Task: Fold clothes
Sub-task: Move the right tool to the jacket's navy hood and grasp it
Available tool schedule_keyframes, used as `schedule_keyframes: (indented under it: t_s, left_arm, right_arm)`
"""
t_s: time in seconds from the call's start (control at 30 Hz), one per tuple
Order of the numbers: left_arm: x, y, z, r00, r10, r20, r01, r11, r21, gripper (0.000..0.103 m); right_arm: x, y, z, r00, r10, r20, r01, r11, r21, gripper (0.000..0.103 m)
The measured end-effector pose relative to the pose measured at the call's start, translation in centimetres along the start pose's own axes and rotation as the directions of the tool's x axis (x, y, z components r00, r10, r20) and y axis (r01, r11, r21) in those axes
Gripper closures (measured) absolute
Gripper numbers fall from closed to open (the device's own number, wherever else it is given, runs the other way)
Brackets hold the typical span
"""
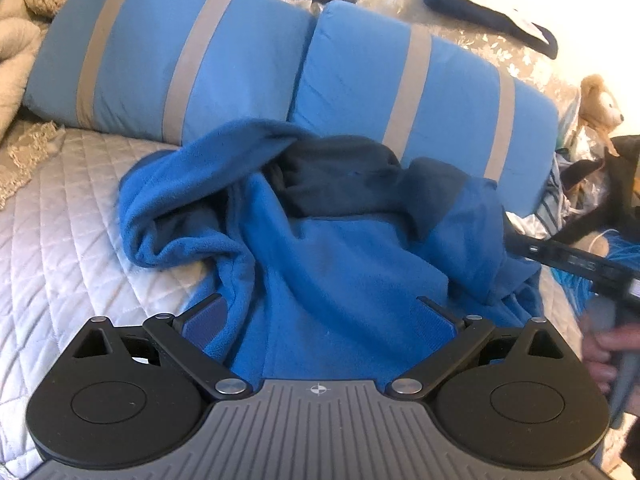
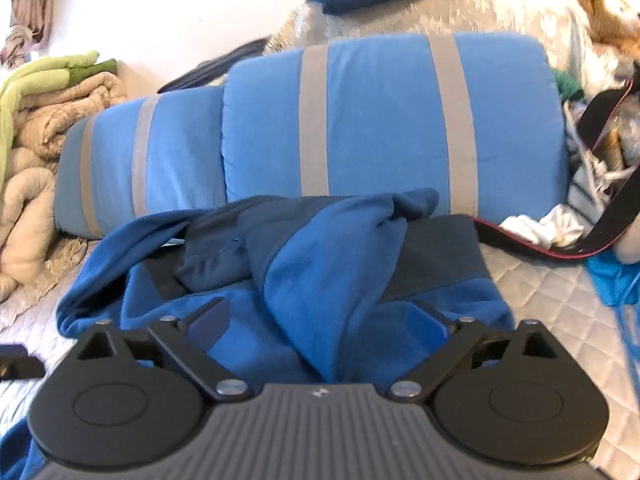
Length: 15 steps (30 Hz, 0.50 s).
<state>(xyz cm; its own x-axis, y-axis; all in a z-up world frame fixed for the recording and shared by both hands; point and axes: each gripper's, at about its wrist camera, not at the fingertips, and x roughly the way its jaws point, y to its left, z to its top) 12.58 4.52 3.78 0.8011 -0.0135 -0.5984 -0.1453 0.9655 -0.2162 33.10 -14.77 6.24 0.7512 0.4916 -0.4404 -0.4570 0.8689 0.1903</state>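
Nearest the left wrist camera, the left gripper (image 1: 320,312) hangs over a rumpled blue fleece (image 1: 320,264), its jaws spread wide with the cloth lying between and beneath them; no pad presses on it. At the far left of that view a beige blanket (image 1: 20,32) is heaped against the wall, and a quilted bedspread (image 1: 60,208) covers the bed under the fleece. Behind the garment lie two blue pillows with grey stripes (image 1: 180,60), side by side. The fleece has a darker, navy part (image 1: 340,180) bunched near the pillows. On the right edge the right gripper (image 1: 576,260) reaches in toward the fleece, with a hand (image 1: 600,352) on its handle, and a plush toy (image 1: 600,96) sits above it.

From the right wrist camera, a green cloth (image 2: 40,76) tops the blanket pile at left. The right gripper (image 2: 324,320) has its jaws apart, a raised fold of the fleece (image 2: 312,280) standing up between them, not clamped. To the right, a black strap with a red edge (image 2: 560,248) lies on the bedspread amid a jumble of loose things.
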Motion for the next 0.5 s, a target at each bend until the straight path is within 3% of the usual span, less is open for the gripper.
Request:
schedule_keyframes:
  t_s: [0.27, 0.43, 0.5]
  left_arm:
    - [1.6, -0.1, 0.1, 0.997, -0.044, -0.056, 0.043, 0.999, -0.027, 0.003]
    - [2.0, -0.4, 0.0, 0.997, -0.045, -0.06, 0.043, 0.999, -0.03, 0.003]
    - [2.2, -0.6, 0.0, 0.997, -0.045, -0.064, 0.044, 0.999, -0.023, 0.003]
  right_arm:
    - [5.6, -2.0, 0.1, 0.997, 0.051, -0.059, -0.04, 0.985, 0.168, 0.025]
    - [7.5, -3.9, 0.5, 0.989, 0.146, -0.025, -0.131, 0.942, 0.31, 0.028]
    - [8.3, -4.8, 0.6, 0.982, 0.19, -0.008, -0.173, 0.909, 0.378, 0.039]
